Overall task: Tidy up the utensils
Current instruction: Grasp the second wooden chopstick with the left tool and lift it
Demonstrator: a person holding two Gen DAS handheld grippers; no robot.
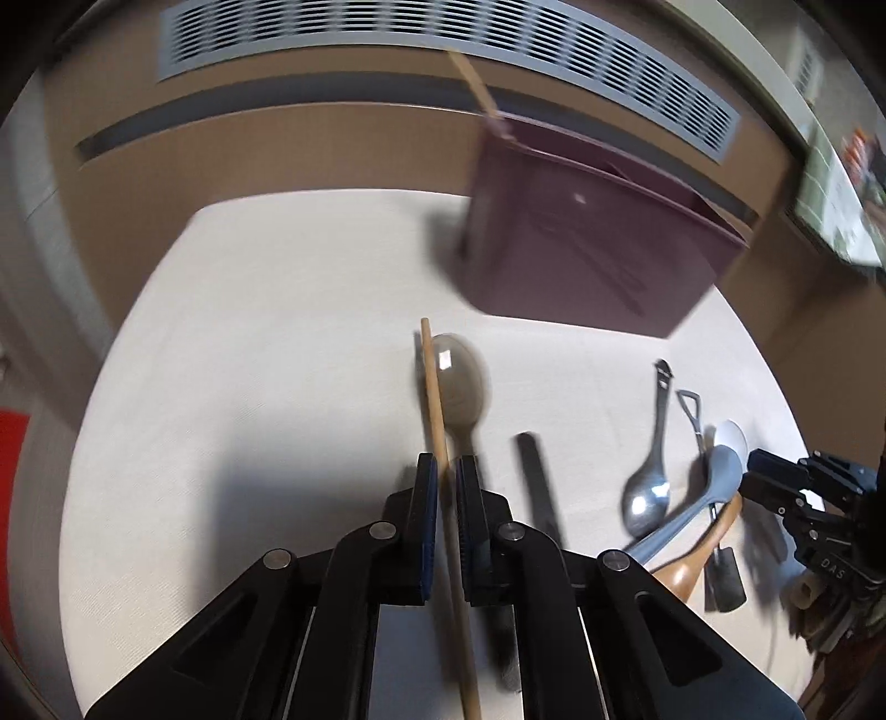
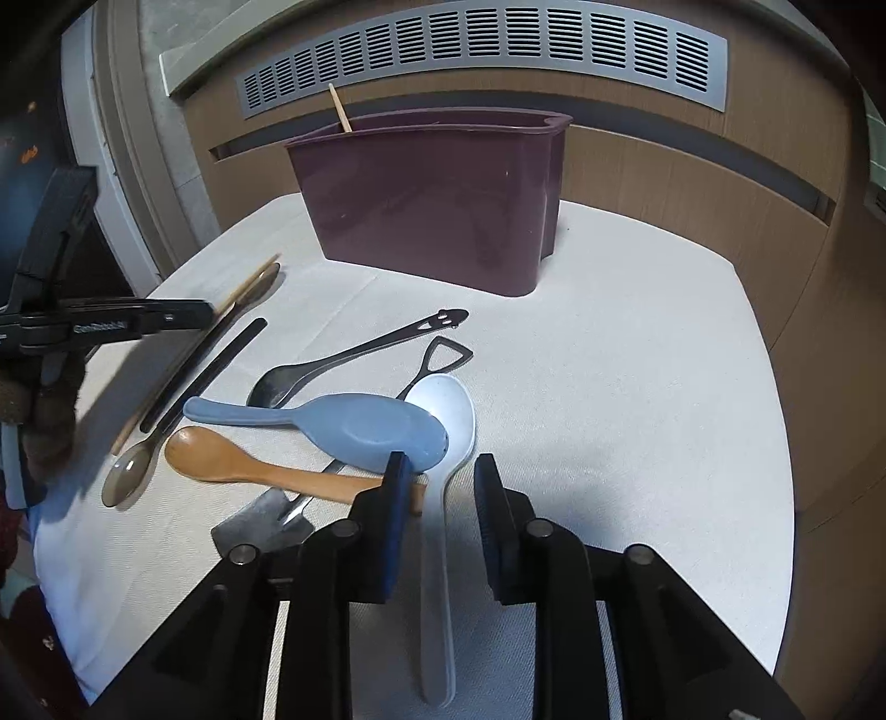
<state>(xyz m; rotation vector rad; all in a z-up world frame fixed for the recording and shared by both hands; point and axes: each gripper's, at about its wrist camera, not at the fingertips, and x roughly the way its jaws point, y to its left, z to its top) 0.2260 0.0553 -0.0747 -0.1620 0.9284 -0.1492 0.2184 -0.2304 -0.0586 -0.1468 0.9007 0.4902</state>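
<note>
Utensils lie scattered low in both frames. The left gripper [image 1: 447, 476] is pressed together on a wooden chopstick [image 1: 434, 399], likely for the purple holder [image 1: 581, 238] behind. The right gripper [image 2: 443, 487] is spread astride a white spoon [image 2: 443, 432] without pinching it. Only the right view shows a stick [image 2: 339, 108] standing in the holder [image 2: 432, 194] on the bench [image 2: 637, 360].

Each wrist camera sits just behind its own gripper fingers, angled steeply down at the white table [image 1: 266, 343] from close range. Both views share the maroon holder [image 2: 432, 194] at upper frame, the scattered utensils, and the vent grille [image 2: 482, 50] behind.
</note>
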